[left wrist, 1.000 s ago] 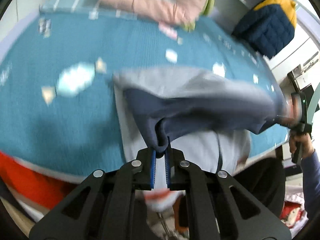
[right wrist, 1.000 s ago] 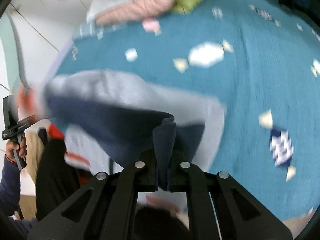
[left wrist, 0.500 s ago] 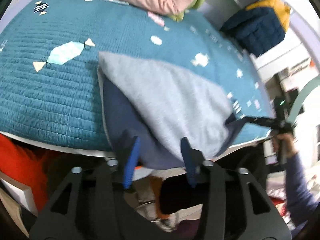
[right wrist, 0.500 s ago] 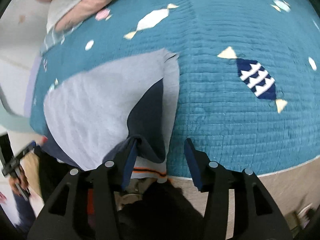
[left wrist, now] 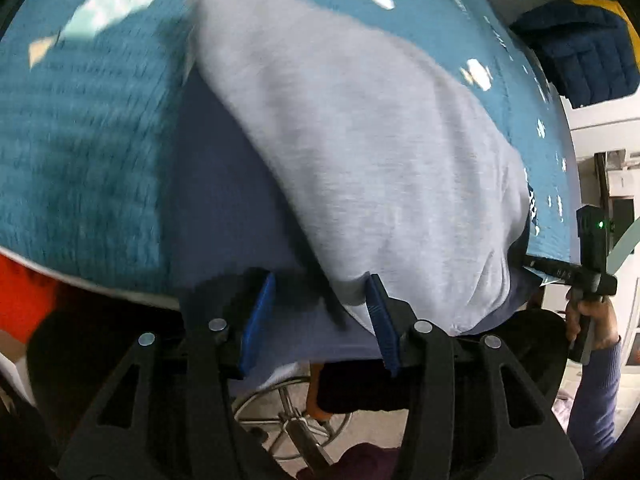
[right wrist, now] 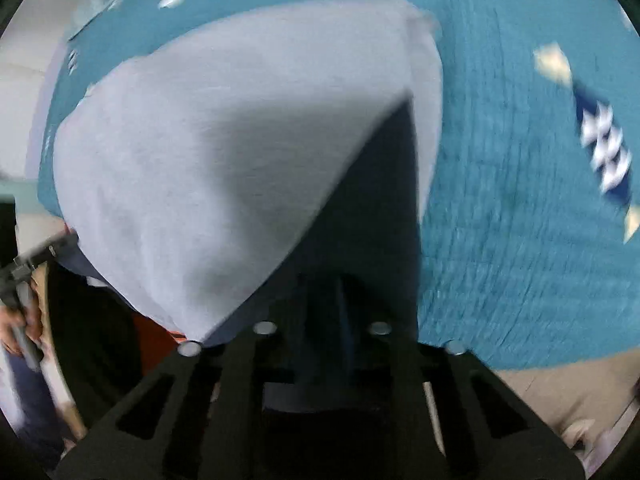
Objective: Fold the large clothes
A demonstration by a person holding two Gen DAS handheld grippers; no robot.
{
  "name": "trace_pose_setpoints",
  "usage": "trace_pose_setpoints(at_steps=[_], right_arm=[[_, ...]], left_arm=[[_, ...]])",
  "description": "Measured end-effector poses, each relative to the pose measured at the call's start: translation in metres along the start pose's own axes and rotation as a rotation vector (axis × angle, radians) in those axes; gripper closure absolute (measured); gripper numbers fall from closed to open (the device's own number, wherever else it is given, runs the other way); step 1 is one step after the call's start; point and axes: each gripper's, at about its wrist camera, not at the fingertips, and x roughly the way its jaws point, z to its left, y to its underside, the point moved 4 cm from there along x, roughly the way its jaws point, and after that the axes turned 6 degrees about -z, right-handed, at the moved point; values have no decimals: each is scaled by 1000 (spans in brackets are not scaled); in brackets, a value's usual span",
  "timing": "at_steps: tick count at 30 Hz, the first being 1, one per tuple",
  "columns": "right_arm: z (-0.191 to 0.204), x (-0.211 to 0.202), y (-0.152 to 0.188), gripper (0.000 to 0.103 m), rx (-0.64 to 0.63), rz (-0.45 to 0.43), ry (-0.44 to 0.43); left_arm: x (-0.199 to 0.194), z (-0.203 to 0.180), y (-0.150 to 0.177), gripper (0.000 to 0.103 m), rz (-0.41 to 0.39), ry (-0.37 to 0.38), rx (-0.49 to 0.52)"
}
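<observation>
L gripper [left wrist: 320, 312]: blue pads spread wide, nothing pinched; grey-and-navy knit garment [left wrist: 360, 140] hem lies betw. them, prob. just let go so the fold settles. R gripper [right wrist: 324, 312]: tips buried in navy fabric at 6 o'clock, blurred, can't tell if clamped or apart. Garment folded on teal quilted bedspread w/ fish shapes [right wrist: 520, 200], grey layer over navy, near bed's front edge. Long axis runs approx 6 to 12 o'clock in both views, hem end toward grippers.
</observation>
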Motion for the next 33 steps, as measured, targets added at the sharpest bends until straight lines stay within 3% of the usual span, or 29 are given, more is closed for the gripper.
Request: trace_pose_setpoints(at_steps=[2,3,4,5,6,7,8,14,19,20,21,23,24,28,33], right_arm=[[-3,-5,1,100,-5,15,23],[-4,-14,-1,93,-3,-3,25],[-4,-28,-8,92,0,-56,4],[-6,-36,-13,85,9,-98,-24],[-10,-47,-24,60,38,-156,-52],[-17,-52,-34,48,65,-202,-35],[-22,-52,-41,39,75,-223,-18],[-42,-9,-68,39,174,-174,-95],[-42,2,-76,41,213,-201,-173],[-40,3,-77,48,219,-218,-175],[-34,0,-80,63,213,-234,-179],[-24,-3,-87,85,189,-252,-193],[-19,-7,-90,87,158,-267,-170],[-12,-22,-102,90,123,-341,-147],[-3,-48,-134,90,111,-460,-143]], left_arm=[[-8,4,1,55,-6,26,-7],[-18,3,-2,55,-26,36,-3],[-26,1,-5,55,-51,54,11],[-42,-4,-13,52,-112,84,38],[-49,-5,-18,47,-147,91,44],[-57,-4,-28,34,-189,91,36],[-60,-1,-36,29,-219,78,23],[-30,27,-85,29,-195,21,-95],[-4,25,-108,29,-174,51,-92],[2,25,-112,29,-168,45,-89],[7,26,-116,30,-168,47,-93],[10,25,-122,38,-189,65,-97],[9,27,-123,42,-201,57,-92],[10,6,-145,76,-243,-6,15],[-2,-16,-170,82,-282,-3,97]])
